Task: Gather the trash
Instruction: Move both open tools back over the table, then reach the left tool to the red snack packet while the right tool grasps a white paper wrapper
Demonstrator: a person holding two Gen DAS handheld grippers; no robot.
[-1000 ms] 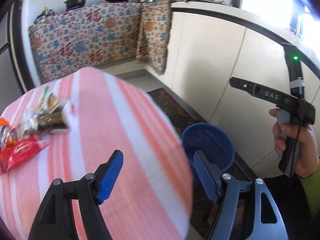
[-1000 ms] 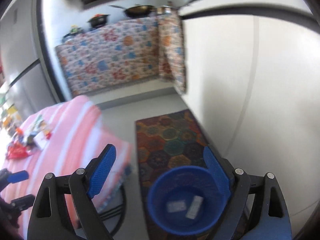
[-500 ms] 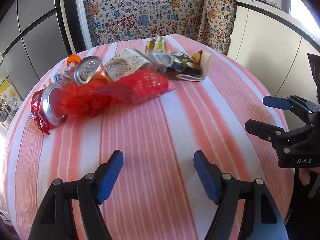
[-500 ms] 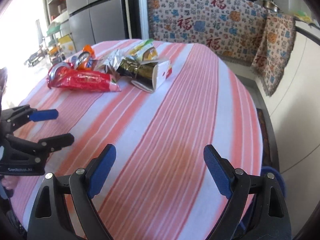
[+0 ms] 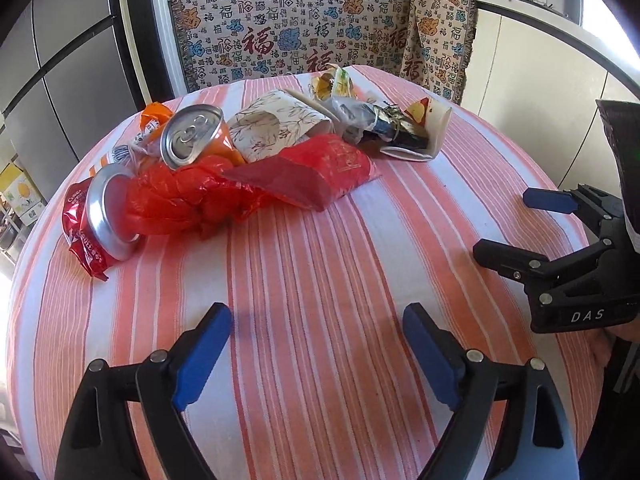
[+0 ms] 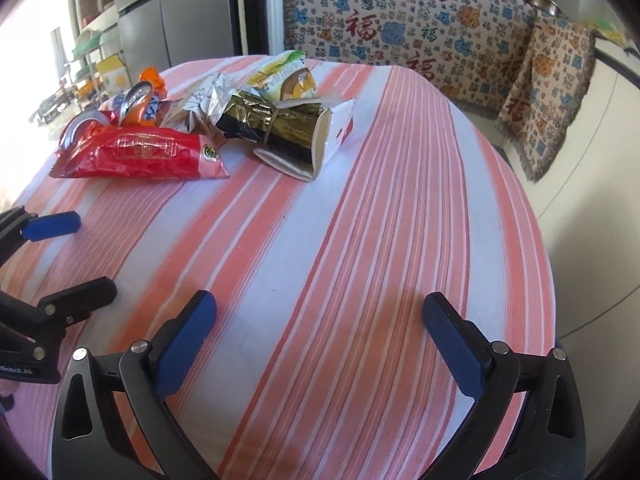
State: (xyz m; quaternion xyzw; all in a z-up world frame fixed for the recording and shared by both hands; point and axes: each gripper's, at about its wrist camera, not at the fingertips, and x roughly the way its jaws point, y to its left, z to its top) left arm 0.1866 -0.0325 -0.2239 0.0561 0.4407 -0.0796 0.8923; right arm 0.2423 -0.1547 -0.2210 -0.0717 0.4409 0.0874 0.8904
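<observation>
Striped tablecloth: pink, orange and white cloth (image 5: 320,280) covers the round table; all the trash in sight lies heaped on its far side, none near the grippers.
Progress: judged from the current views, the heap is untouched and everything on the table is still to be collected; no bin shows now, so nothing can be said about what is already in one.
Patterned hanging: one printed cloth (image 5: 304,28) drapes the counter behind the table, not part of the job.
Red plastic bag: one, crumpled (image 5: 188,204), in the middle of the heap between the two cans.
Red snack packet: one, flat (image 6: 140,152), at the heap's near edge.
Floral paper wrapper: one (image 5: 272,124), behind the red packet.
White carton: one, open-ended (image 6: 324,140), stuffed with gold-and-black foil (image 6: 276,124); rightmost item.
Green-yellow packet: one (image 6: 280,76), at the back.
Cans: two, both on their sides, an orange one (image 5: 196,136) and a red one (image 5: 100,220) at the left end.
Small orange wrapper: one (image 5: 154,114), behind the orange can; smaller scraps near it are too tangled to count.
Left gripper: (image 5: 316,344) jaws wide and just opened further, nothing between them, over bare cloth well short of the heap.
Right gripper: (image 6: 320,332) jaws at their widest, just opened further, empty, also over bare cloth.
</observation>
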